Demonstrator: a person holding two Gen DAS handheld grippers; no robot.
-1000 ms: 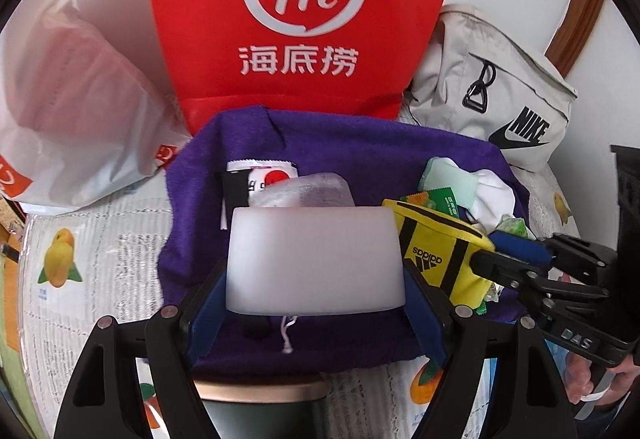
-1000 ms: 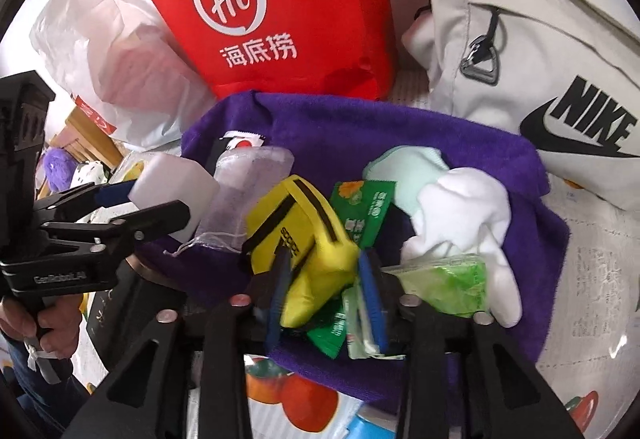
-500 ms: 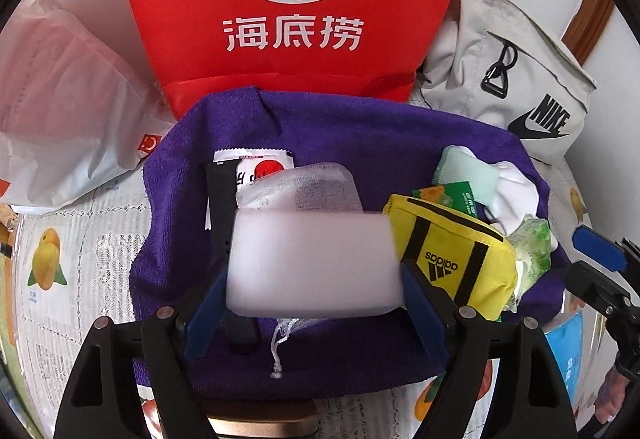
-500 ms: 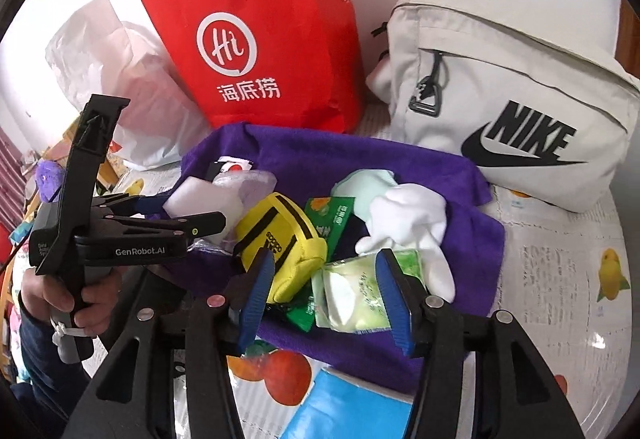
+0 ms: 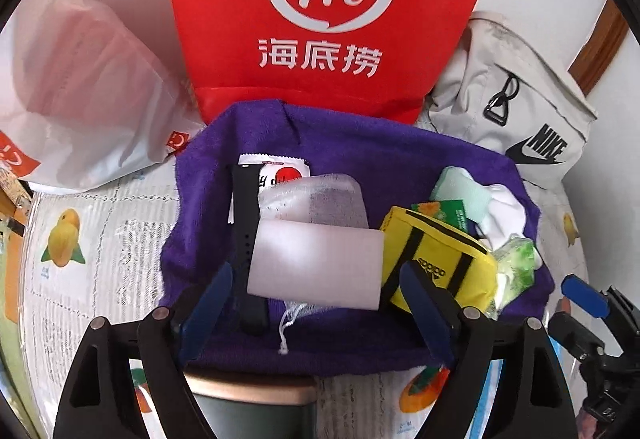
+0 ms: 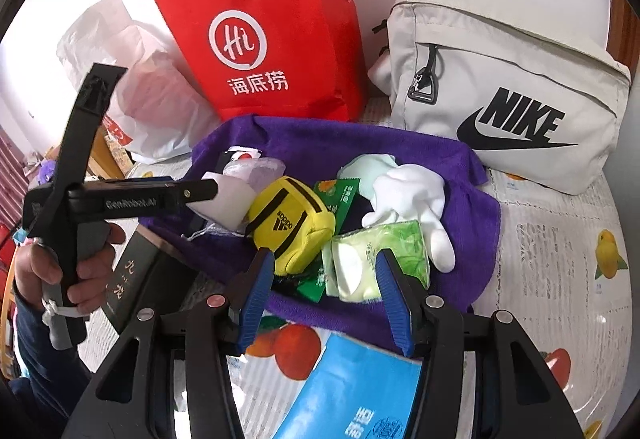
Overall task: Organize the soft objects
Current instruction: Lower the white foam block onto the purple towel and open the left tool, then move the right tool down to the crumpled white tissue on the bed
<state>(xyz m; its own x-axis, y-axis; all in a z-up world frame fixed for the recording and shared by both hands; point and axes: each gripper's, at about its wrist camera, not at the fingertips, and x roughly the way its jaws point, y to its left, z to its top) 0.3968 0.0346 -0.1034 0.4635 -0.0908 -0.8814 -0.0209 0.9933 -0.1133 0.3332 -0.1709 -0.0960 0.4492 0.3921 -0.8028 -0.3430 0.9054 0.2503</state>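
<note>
Here the left gripper [image 5: 316, 279] stands wide, its pads clear of the white sponge [image 5: 316, 263] lying on the purple towel [image 5: 400, 159]. The right gripper [image 6: 326, 299] hangs half-spread and empty just above the green tissue pack [image 6: 376, 259], beside the yellow pouch [image 6: 292, 225].

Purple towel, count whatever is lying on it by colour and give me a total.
On the purple towel:
White: 3, foam block, glove, sachet
Green: 3, tissue pack, green packet, pale green cloth
Yellow: 1, pouch
Black: 1, strap
Translucent: 1, mesh bag
Total: 9
</note>
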